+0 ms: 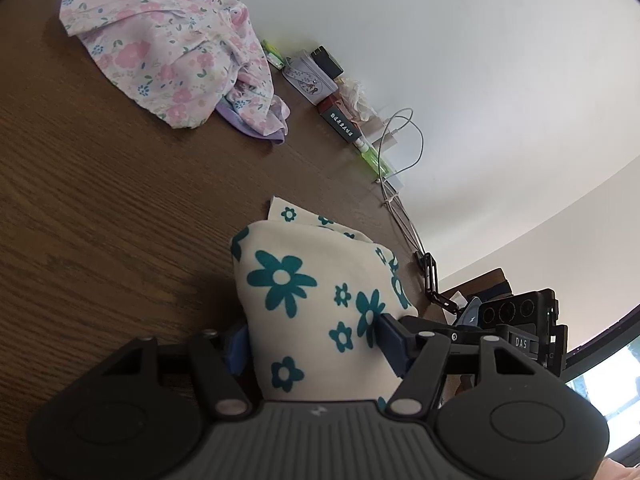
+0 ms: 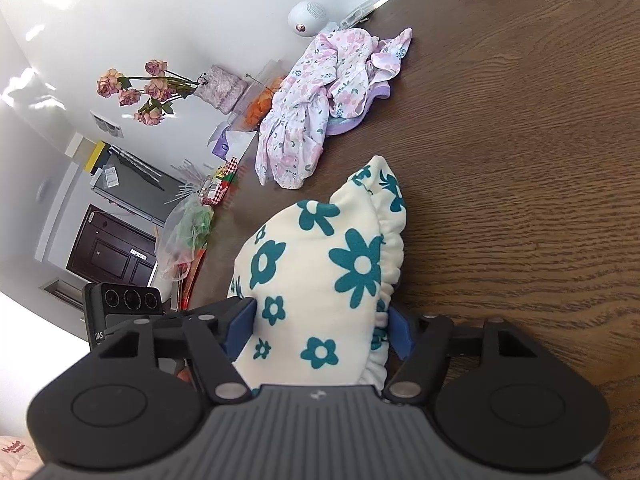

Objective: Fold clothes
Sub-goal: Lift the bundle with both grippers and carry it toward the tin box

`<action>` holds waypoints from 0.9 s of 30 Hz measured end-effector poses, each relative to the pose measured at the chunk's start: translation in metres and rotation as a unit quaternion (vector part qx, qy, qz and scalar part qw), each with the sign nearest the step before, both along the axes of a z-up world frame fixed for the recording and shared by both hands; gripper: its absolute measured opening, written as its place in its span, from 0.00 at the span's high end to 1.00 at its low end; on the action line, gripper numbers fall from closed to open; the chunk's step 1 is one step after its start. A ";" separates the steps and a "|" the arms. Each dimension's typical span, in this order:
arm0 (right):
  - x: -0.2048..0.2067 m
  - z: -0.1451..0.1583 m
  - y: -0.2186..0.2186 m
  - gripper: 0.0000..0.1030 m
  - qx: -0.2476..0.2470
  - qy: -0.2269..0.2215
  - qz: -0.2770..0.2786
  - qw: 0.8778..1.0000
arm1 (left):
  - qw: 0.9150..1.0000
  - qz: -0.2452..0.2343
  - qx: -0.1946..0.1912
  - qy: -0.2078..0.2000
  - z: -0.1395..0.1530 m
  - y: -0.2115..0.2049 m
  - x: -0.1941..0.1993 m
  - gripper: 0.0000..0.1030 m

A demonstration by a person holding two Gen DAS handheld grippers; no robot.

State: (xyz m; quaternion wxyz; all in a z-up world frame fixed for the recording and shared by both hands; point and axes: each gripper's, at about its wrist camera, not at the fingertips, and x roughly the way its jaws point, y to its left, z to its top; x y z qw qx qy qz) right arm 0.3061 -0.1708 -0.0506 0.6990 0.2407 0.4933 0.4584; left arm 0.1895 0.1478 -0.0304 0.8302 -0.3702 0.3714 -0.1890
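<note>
A cream garment with teal flowers [image 1: 308,300] is bunched between both grippers above the brown wooden table [image 1: 100,220]. My left gripper [image 1: 312,340] is shut on one part of it. My right gripper [image 2: 320,328] is shut on its gathered elastic edge [image 2: 386,280]; the same garment [image 2: 320,264] fills the middle of the right wrist view. A pink floral garment [image 1: 168,44] lies crumpled on the table farther off, over a lilac piece [image 1: 256,128]. It also shows in the right wrist view [image 2: 320,100].
Small boxes [image 1: 316,76], a bottle and white cables [image 1: 400,148] line the table's far edge by the wall. In the right wrist view a flower vase [image 2: 220,88], plastic bags [image 2: 188,232] and a white round speaker [image 2: 308,16] stand along the table edge.
</note>
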 end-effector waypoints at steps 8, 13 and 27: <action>-0.005 0.008 0.000 0.48 -0.002 -0.007 -0.029 1.000 | 1.000 0.014 -0.022 -0.002 0.001 0.003 0.002 0.45; 0.000 0.018 0.000 0.52 0.008 -0.015 -0.033 0.999 | 0.999 0.015 -0.028 -0.015 0.010 0.003 0.009 0.46; 0.079 0.062 -0.002 0.56 0.002 -0.069 -0.081 0.994 | 0.998 0.004 -0.031 -0.045 0.039 -0.005 0.124 0.50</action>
